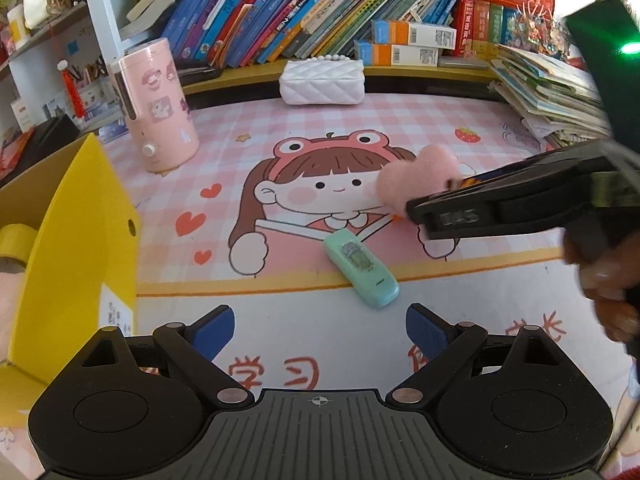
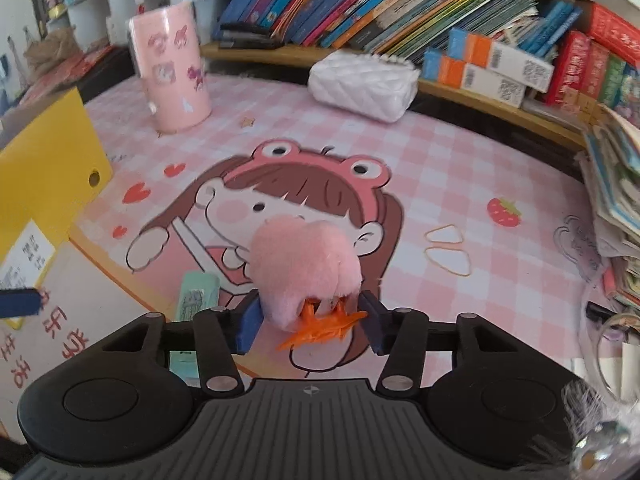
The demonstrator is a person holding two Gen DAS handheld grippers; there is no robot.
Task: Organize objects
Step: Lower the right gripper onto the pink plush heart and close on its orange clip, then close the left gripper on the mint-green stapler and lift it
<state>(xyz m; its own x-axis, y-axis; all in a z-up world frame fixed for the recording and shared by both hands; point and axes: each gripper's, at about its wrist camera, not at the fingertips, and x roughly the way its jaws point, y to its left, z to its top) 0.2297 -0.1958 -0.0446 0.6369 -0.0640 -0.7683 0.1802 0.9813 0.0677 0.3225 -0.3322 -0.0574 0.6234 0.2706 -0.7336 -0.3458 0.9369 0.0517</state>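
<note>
Pink plush toy with orange feet sits between the blue pads of the right claw, which is clamped on it; in the right wrist view it fills the lower centre of the frame. From the left wrist view the same toy appears at right of centre, at the tip of the right claw, over the cartoon-girl mat. Left claw stands wide, nothing between its pads, at the bottom of the frame. Mint-green case lies flat on the surface just ahead of the left claw, at the mat's lower border. Yellow box stands at the left edge. Pink cylinder with stickers is upright at upper left. White quilted bag rests at top centre before the bookshelf. Two rubber bands lie on the mat, right of centre in the right wrist view.
</note>
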